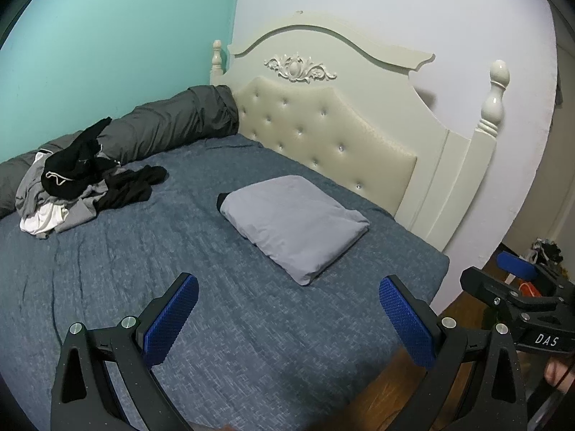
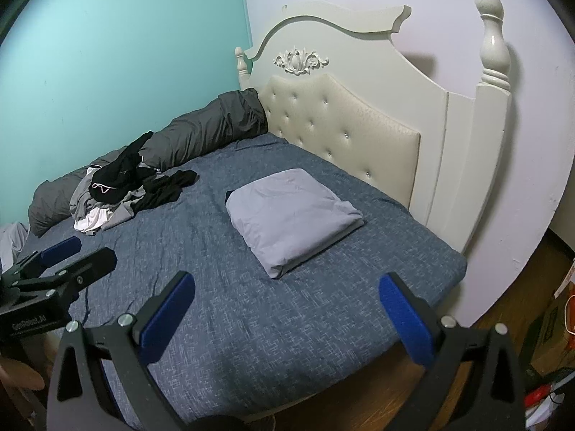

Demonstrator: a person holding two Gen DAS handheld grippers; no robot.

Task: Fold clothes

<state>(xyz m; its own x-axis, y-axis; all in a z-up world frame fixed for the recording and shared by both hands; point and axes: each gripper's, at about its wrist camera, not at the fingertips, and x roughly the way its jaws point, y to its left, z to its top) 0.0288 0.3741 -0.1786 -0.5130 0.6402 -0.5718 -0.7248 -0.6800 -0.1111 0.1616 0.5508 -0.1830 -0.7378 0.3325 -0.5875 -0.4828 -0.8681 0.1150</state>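
Note:
A folded light grey garment [image 1: 293, 224] [image 2: 293, 217] lies flat on the blue bedspread [image 1: 222, 323] [image 2: 251, 323], toward the headboard. A heap of unfolded black, grey and white clothes [image 1: 77, 186] [image 2: 125, 192] sits at the far left by the teal wall. My left gripper [image 1: 287, 309] hovers open over the near part of the bed, nothing between its blue pads. My right gripper [image 2: 287, 305] is open too, empty, short of the folded garment. Each gripper shows in the other's view, the right one [image 1: 517, 273] at the right edge, the left one [image 2: 72, 255] at the left edge.
A rolled dark grey duvet [image 1: 169, 122] [image 2: 208, 125] runs along the teal wall. The cream tufted headboard [image 1: 323, 129] [image 2: 345, 133] stands behind the bed. Wooden floor [image 1: 381, 395] [image 2: 517, 309] lies past the near bed edge, with boxes and clutter [image 2: 560, 323] at the right.

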